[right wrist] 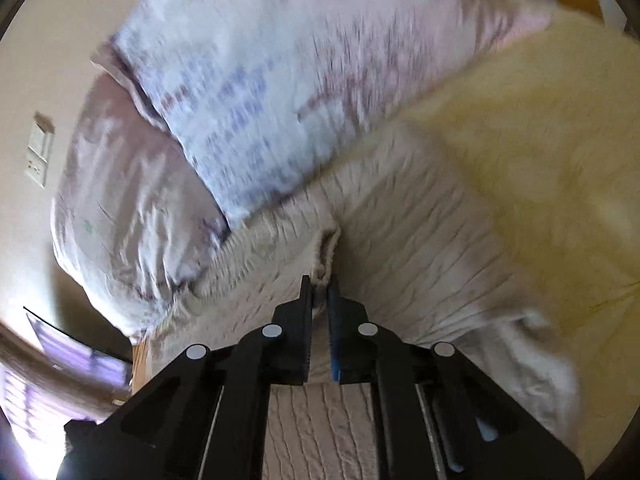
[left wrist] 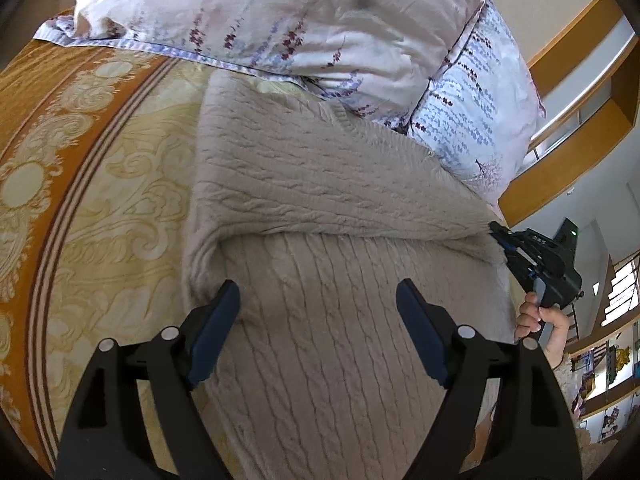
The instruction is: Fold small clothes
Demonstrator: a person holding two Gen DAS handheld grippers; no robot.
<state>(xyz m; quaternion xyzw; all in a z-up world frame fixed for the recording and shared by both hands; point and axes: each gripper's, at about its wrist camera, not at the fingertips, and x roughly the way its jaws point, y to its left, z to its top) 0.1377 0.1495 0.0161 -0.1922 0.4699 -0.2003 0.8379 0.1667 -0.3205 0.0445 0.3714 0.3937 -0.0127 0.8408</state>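
A beige cable-knit sweater lies on the bed, its far part folded over toward me across the lower part. My left gripper is open just above the lower part, near the fold's left end, holding nothing. My right gripper shows at the sweater's right edge in the left wrist view, held by a hand. In the right wrist view, which is blurred, my right gripper is shut on a pinched fold of the sweater's edge.
Two floral pillows lie just beyond the sweater. The yellow and orange patterned bedspread spreads to the left. A wooden bed frame and shelves stand at the right.
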